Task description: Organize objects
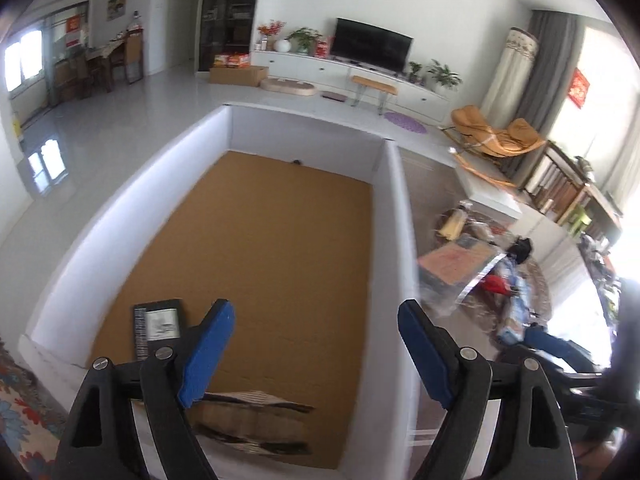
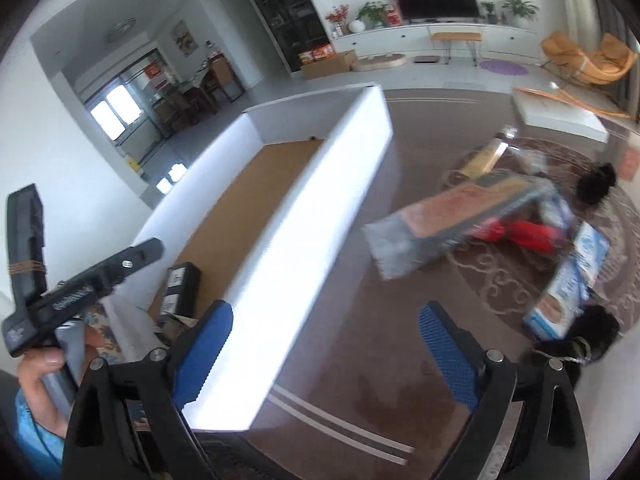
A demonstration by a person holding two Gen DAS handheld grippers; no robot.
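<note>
both wrist views angled down; share white box [image 1: 72, 272] [image 2: 304, 216]

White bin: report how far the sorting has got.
Done: a black box lies on the brown floor of the white bin, with a cardboard piece near it. In hand: nothing; the left gripper and right gripper are both open and empty. Left: the pile of packages on the rug.

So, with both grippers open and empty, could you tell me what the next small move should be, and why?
Probably swing the right gripper toward the flat packaged box on the rug. Both it and the left gripper hold nothing, the white bin holds only a black box and some cardboard, and a pile still waits outside it.
</note>
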